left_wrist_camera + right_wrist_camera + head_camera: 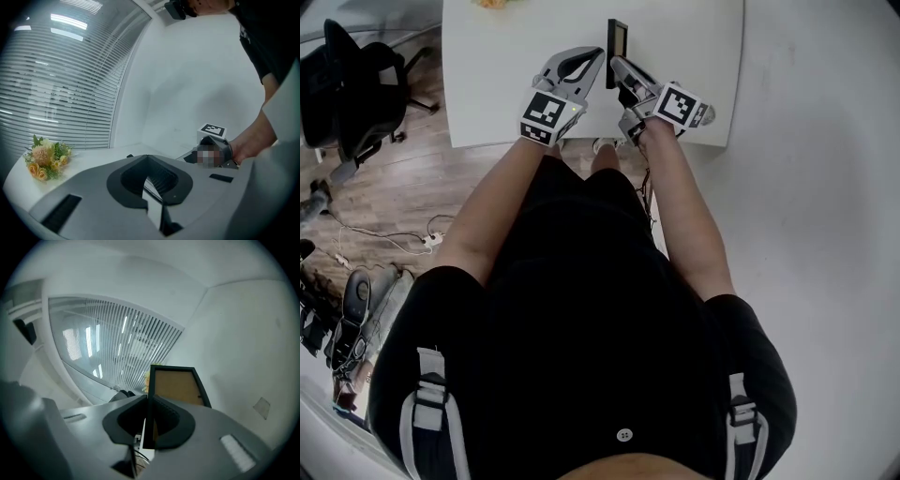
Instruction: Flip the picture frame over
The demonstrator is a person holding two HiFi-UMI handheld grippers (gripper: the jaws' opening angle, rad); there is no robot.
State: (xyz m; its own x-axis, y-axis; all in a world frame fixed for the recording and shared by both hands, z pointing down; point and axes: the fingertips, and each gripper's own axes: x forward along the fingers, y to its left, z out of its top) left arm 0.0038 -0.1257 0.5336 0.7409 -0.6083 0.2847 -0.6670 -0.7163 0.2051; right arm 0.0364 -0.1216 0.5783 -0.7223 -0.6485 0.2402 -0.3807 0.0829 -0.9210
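The picture frame stands on edge on the white table, seen as a thin black bar from above. My right gripper is shut on its near edge. In the right gripper view the frame rises from between the jaws, showing a black border and a brown backing. My left gripper sits just left of the frame with its jaws together and nothing between them; I cannot tell whether it touches the frame. The left gripper view shows the same shut jaws.
A small bunch of yellow flowers lies at the table's far left. A black office chair stands on the wooden floor to the left, with cables near it. The right gripper's marker cube shows in the left gripper view.
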